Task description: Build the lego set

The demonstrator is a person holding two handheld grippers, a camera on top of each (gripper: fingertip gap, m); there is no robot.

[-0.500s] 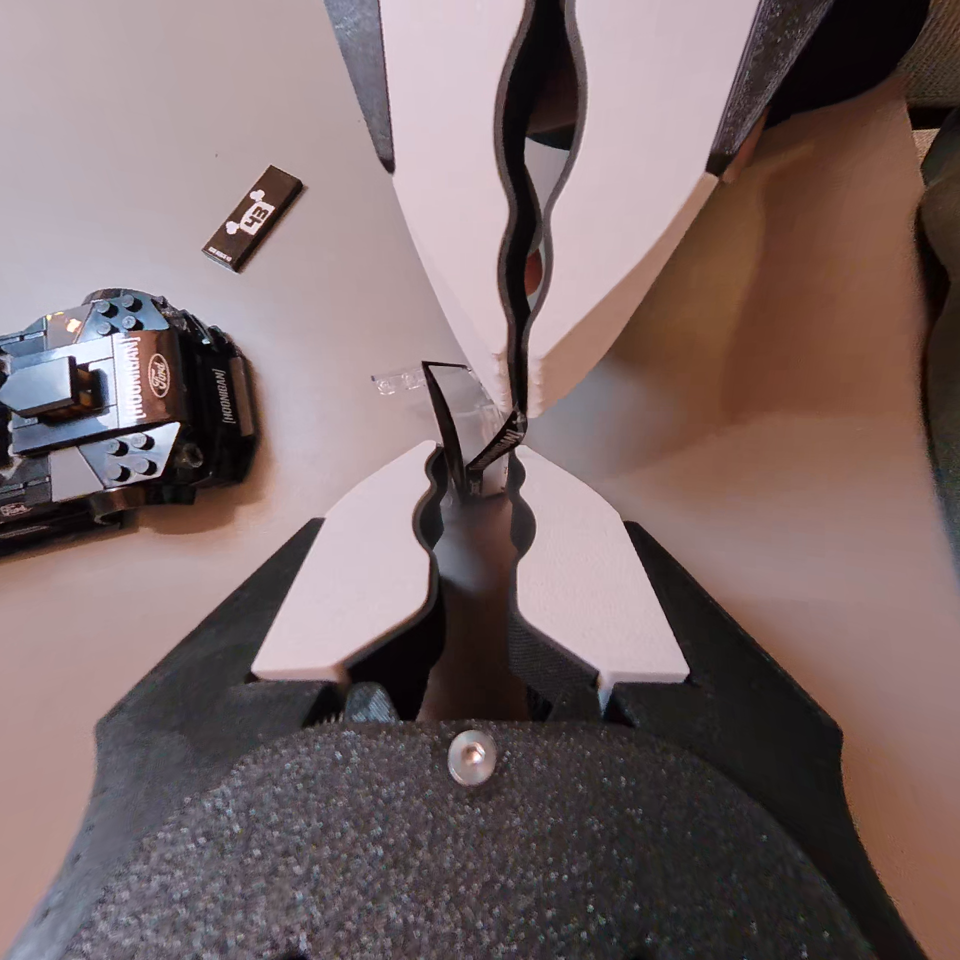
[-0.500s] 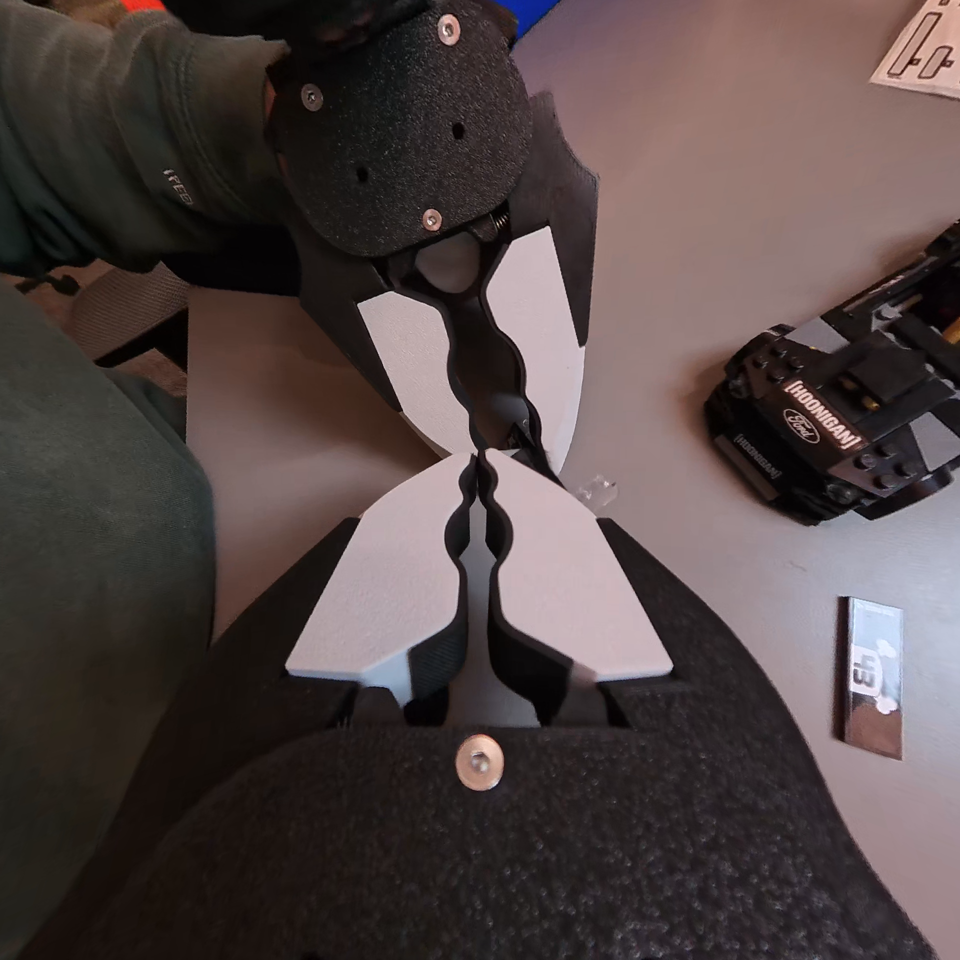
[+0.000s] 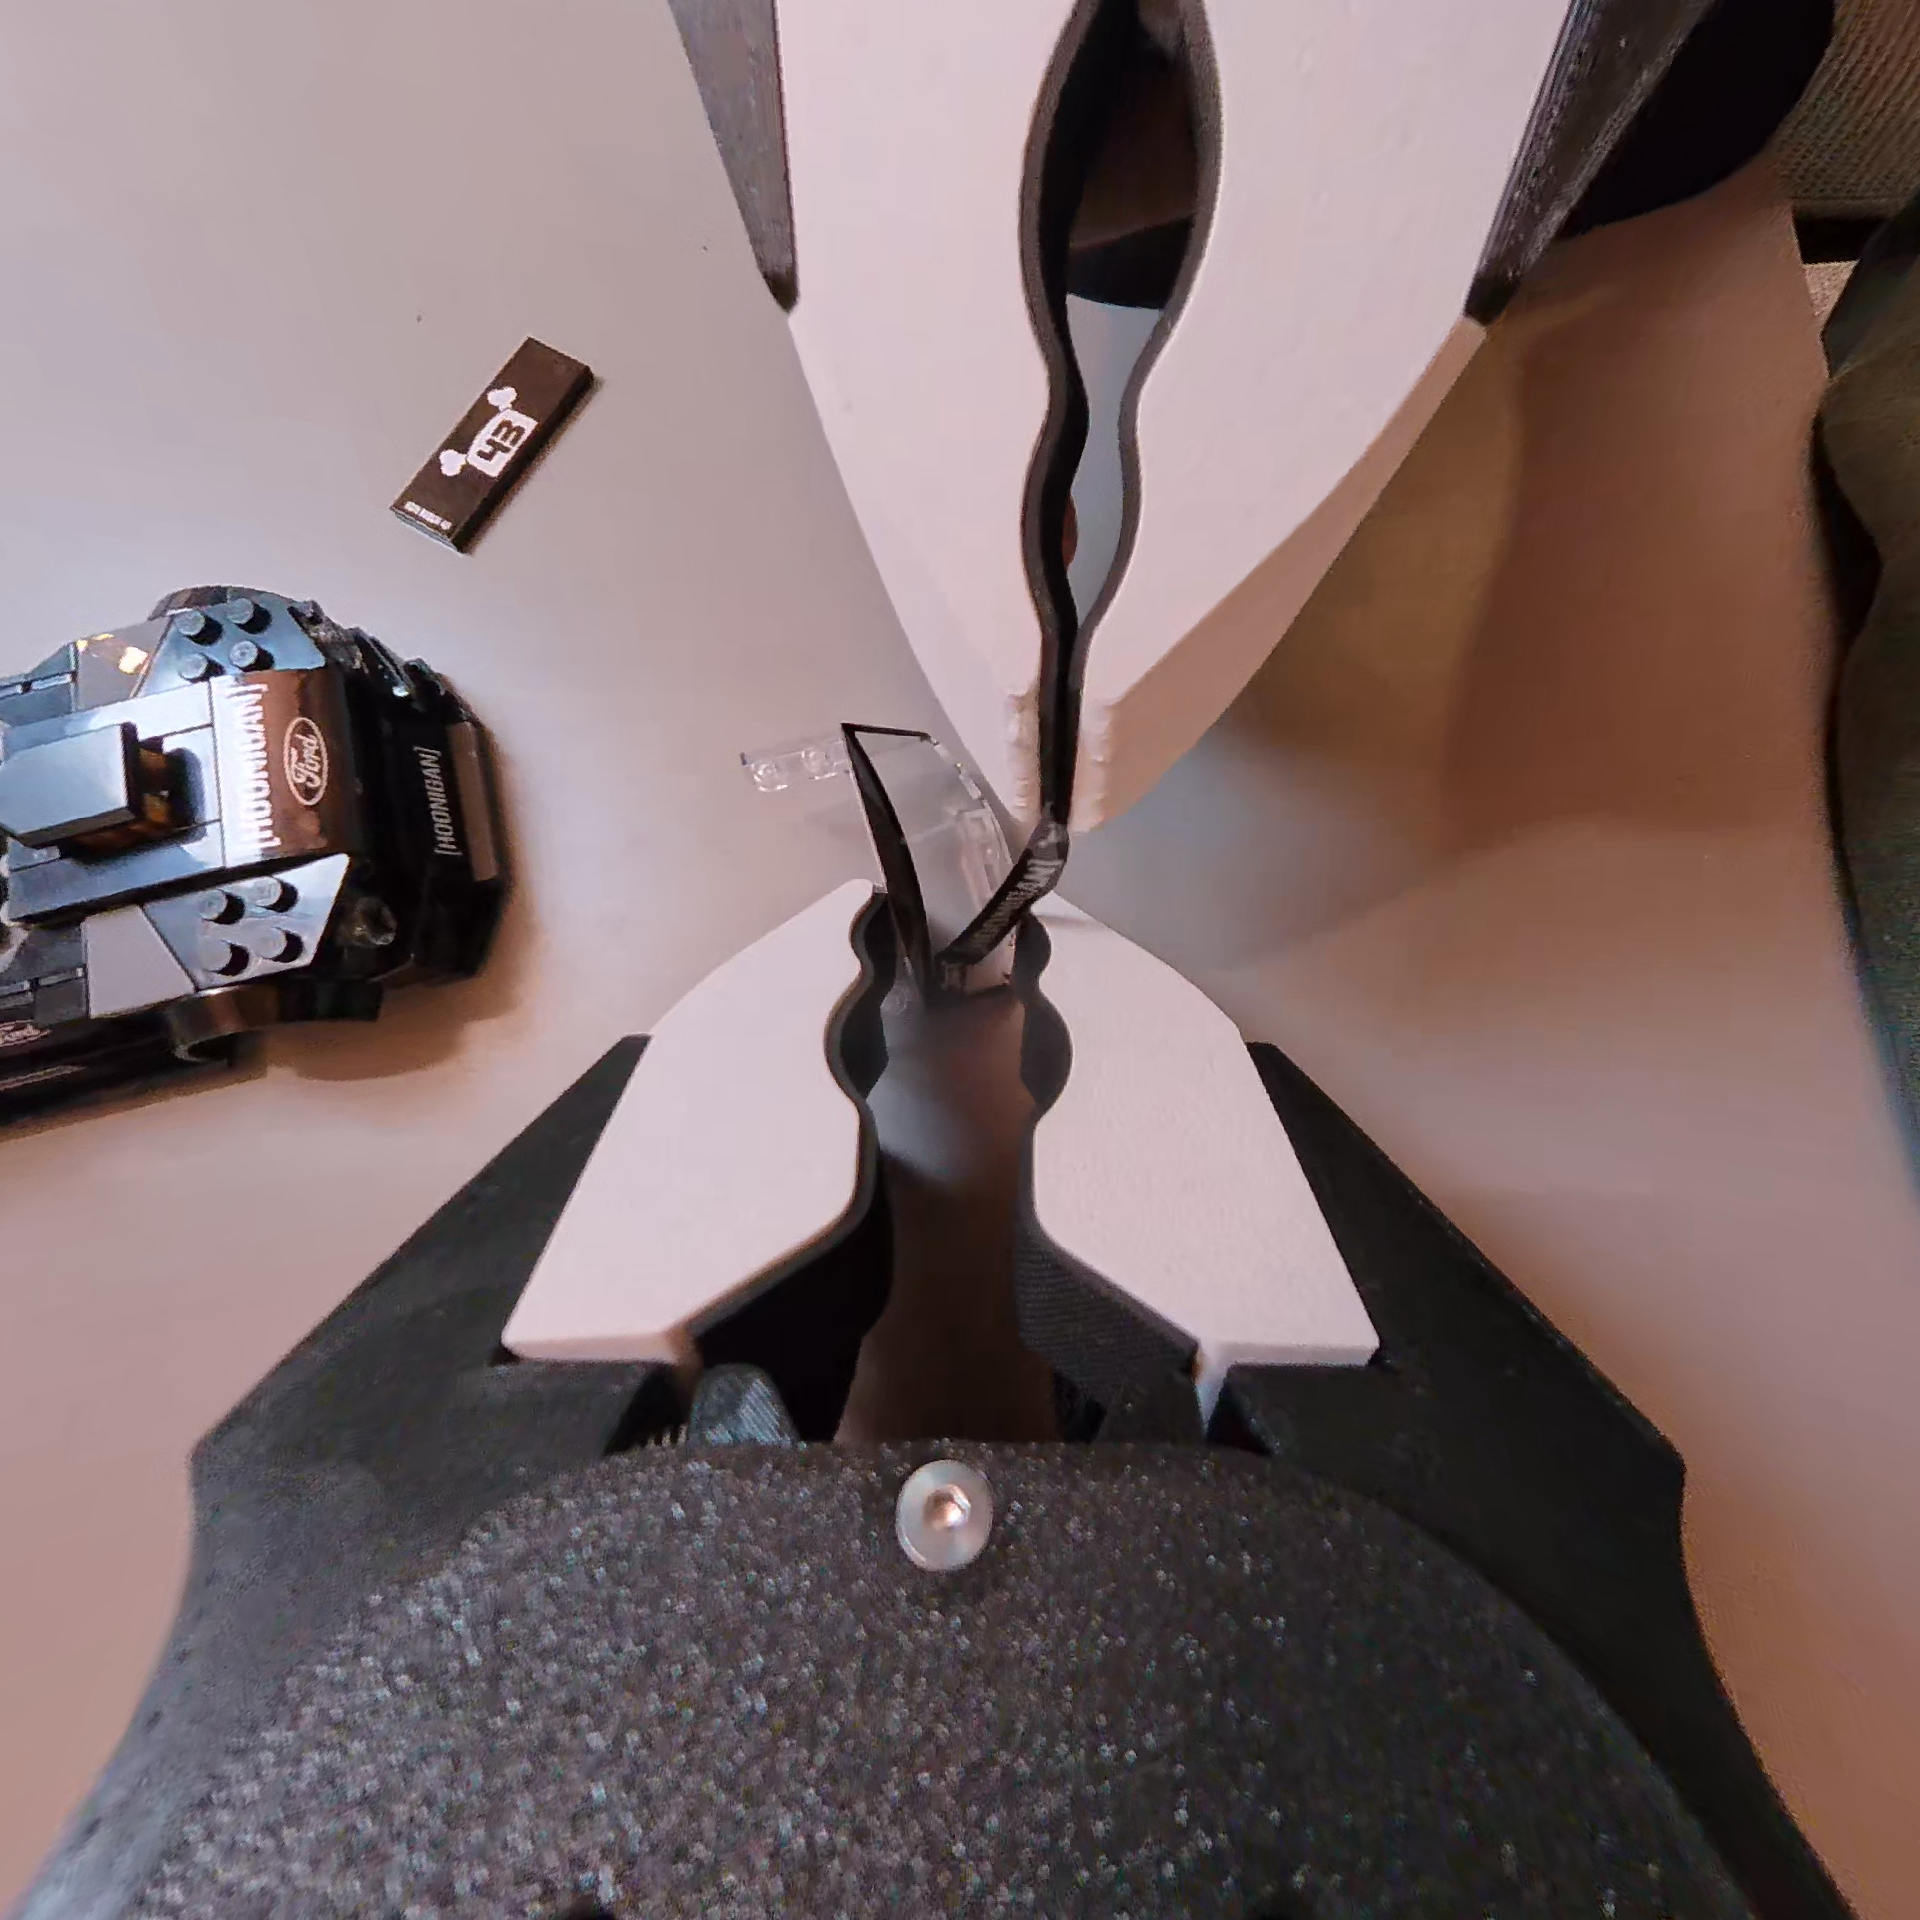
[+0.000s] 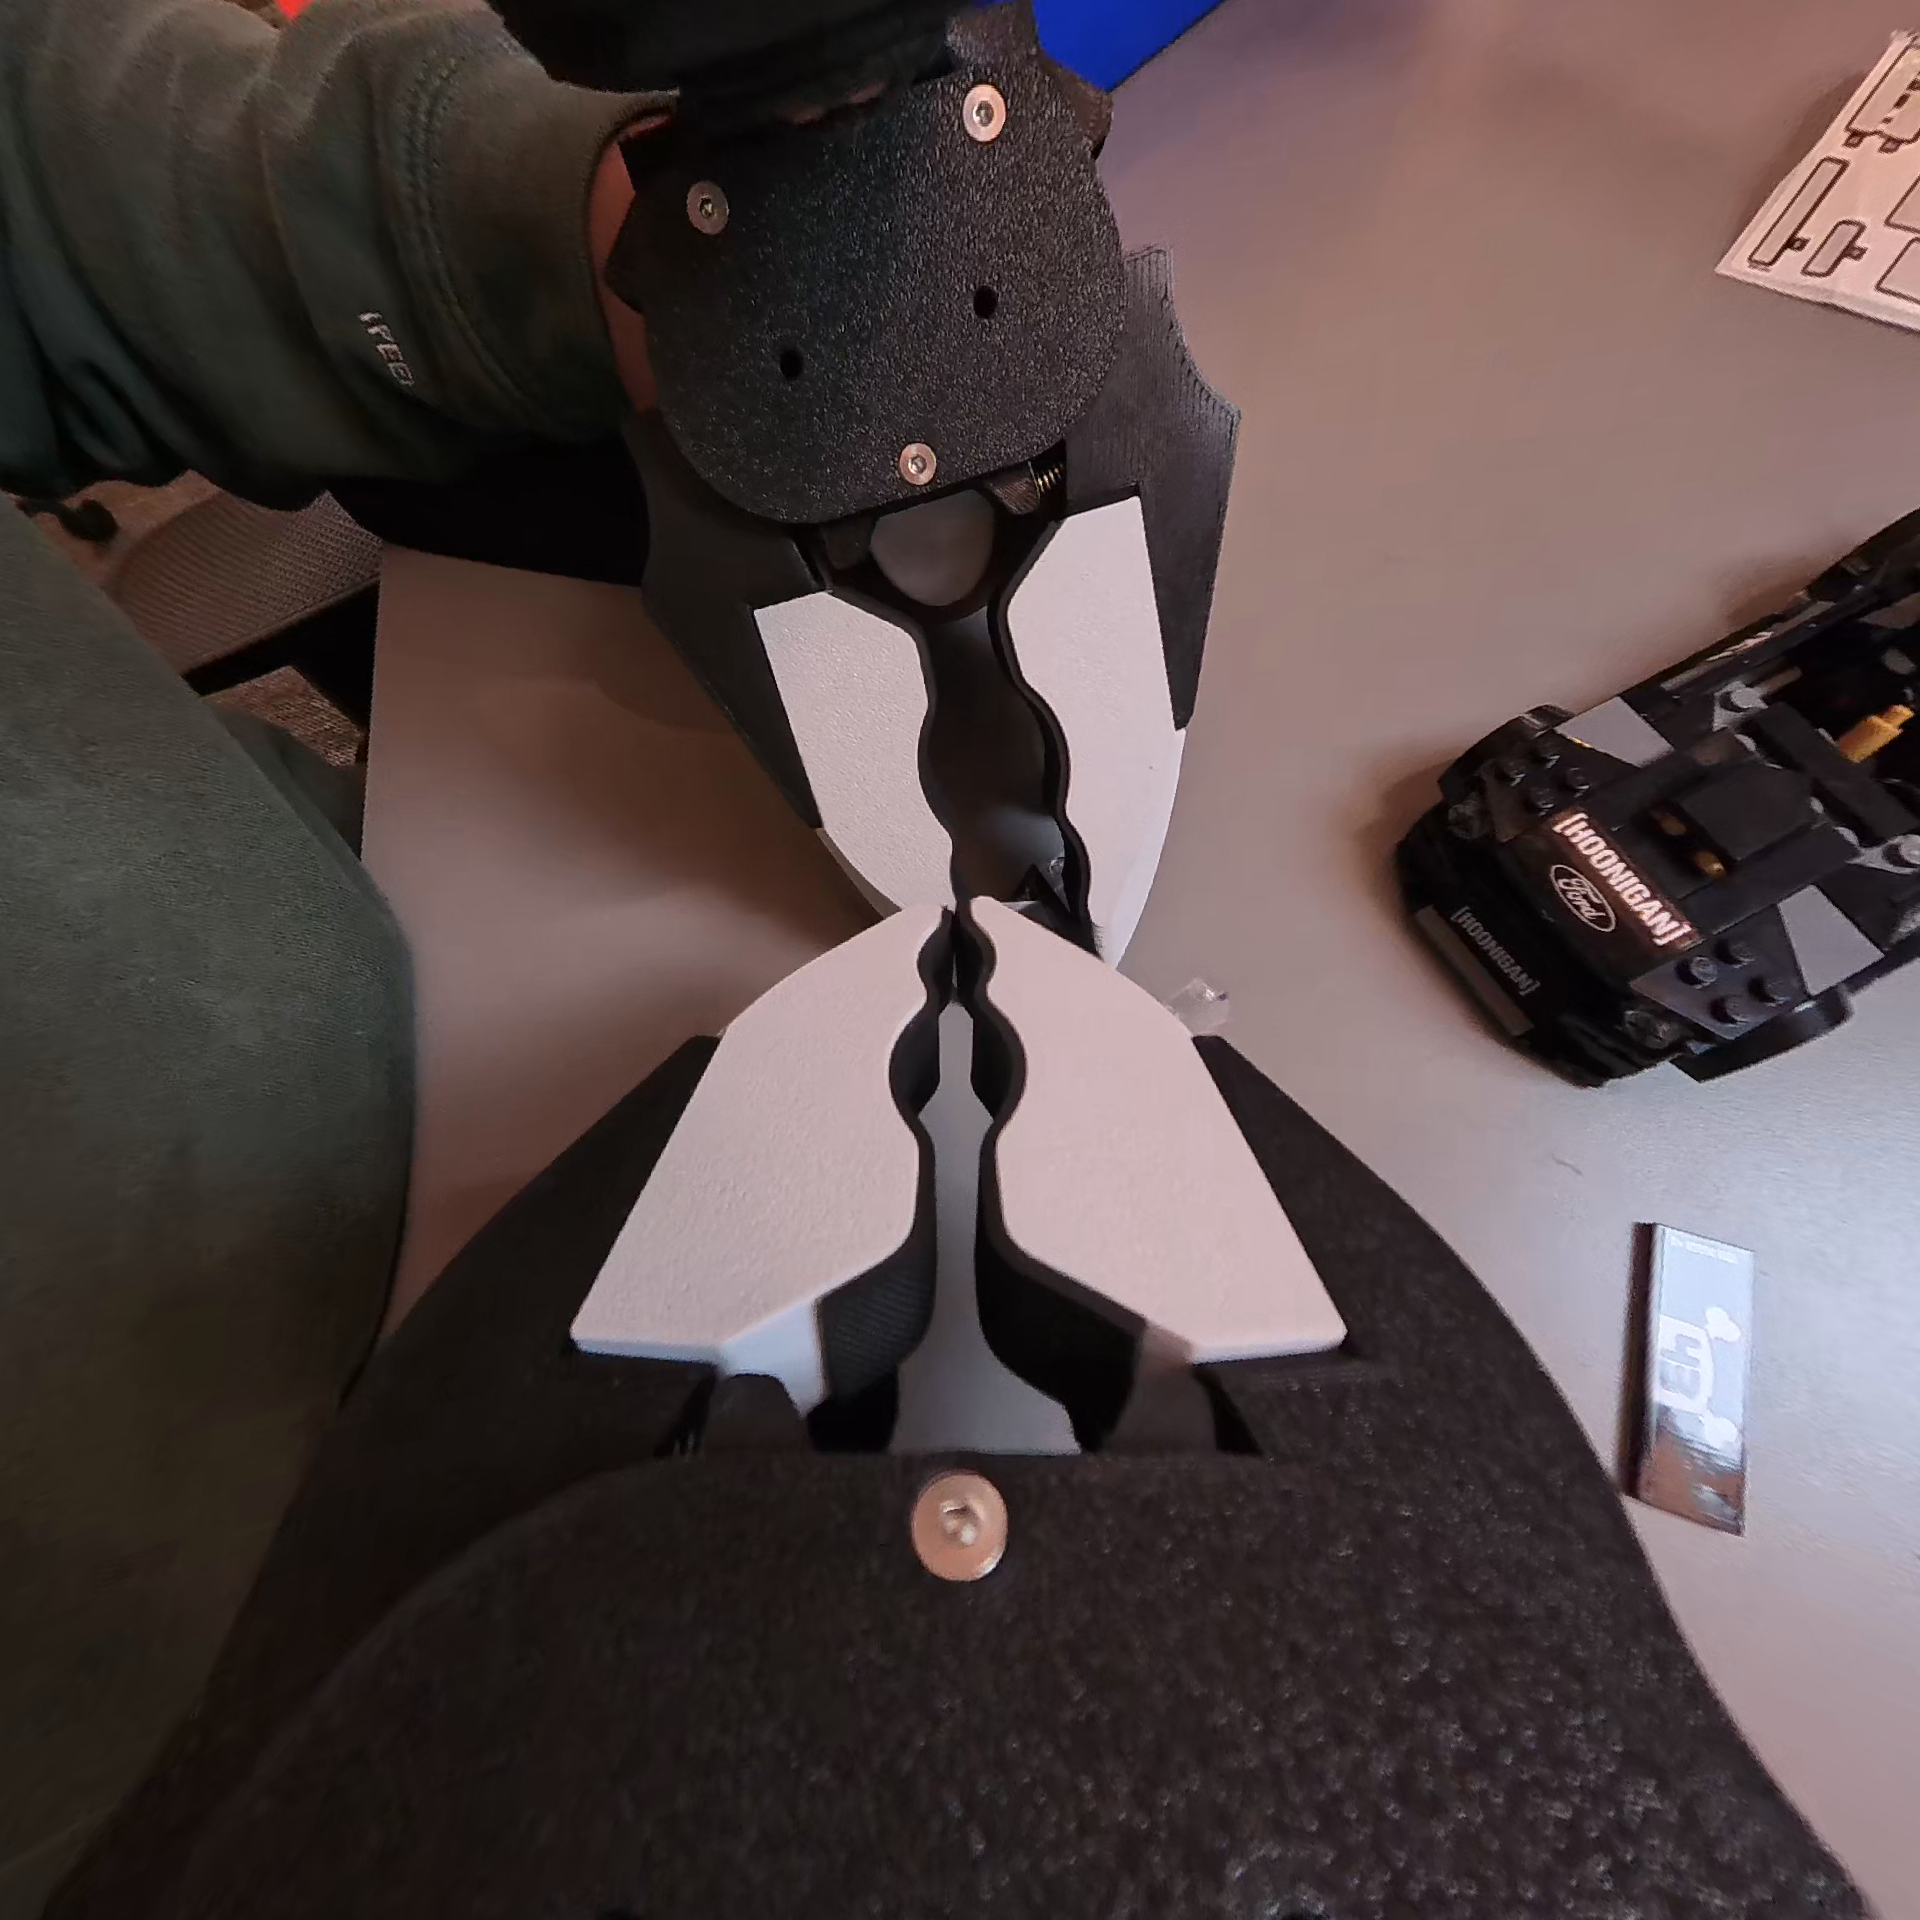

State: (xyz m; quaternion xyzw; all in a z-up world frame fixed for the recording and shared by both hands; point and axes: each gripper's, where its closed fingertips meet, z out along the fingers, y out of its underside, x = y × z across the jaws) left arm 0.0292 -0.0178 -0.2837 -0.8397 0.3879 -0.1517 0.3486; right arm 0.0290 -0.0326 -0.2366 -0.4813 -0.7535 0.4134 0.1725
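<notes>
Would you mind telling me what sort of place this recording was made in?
Probably an office or hobby desk: a plain grey table with a part-built black lego car, a printed sheet, and a mesh chair seat beside it.

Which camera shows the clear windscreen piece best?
The left wrist view: the clear plastic windscreen piece shows between the two claws, black sticker strip attached. In the right wrist view only a clear corner peeks out.

A: Setting reads as an office or lab desk: plain grey tabletop (image 4: 1455, 436), mesh-backed chair (image 4: 249, 582) at its edge.

B: Agreed. Hobby build laid out on it: black brick car (image 3: 208, 831), loose black tile (image 3: 494, 442), printed sheet (image 4: 1839, 197) in the far corner
</notes>
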